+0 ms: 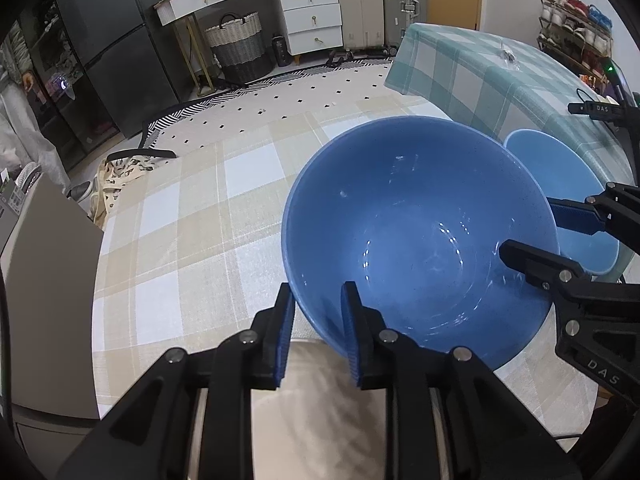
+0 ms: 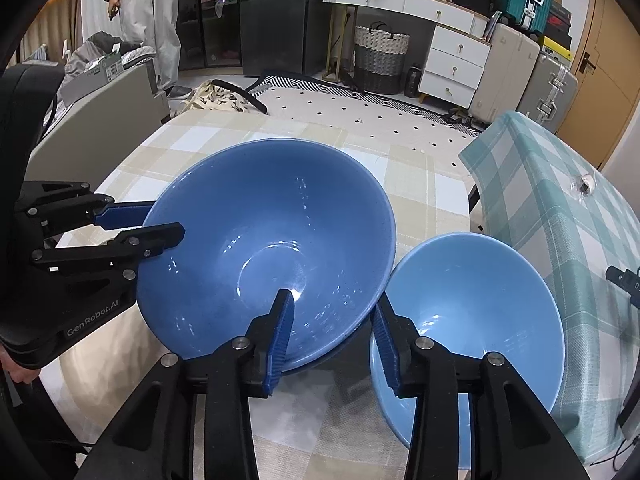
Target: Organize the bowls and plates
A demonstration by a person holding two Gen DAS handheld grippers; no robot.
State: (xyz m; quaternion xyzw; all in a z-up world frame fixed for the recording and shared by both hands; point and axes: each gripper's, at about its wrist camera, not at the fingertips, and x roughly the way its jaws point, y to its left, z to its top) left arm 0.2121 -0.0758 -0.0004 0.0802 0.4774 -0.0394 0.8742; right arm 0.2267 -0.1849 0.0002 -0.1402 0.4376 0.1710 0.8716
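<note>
1. Left gripper [image 1: 319,332]: jaws part open, astride the near rim of the big bowl [image 1: 400,220]; one pad outside the wall, one inside; gap visible on both sides, so nothing gripped.
2. Right gripper [image 2: 334,340]: jaws wider apart, astride the opposite rim of the same bowl; pads clear of the wall; no hold either.
3. Step in hand, by judgement: release after setting the bowl down; best done by opening both sides evenly, then lifting straight back along the fingers so neither inner pad drags the rim and tips the bowl.
4. Risk: inner fingers sit low inside the bowl; a sideways pull could slide it on the cloth [image 1: 180,220] or knock the small bowl [image 2: 480,312].
5. Big bowl: upright on the checked cloth, mid-table, empty, glossy inside; a second darker blue rim shows just under its near edge in the right view, so probably nested on another dish; cannot tell which kind.
6. Small bowl: lighter blue, upright, empty; just beside the big bowl on the right, rims near or touching; not yet stacked.
</note>
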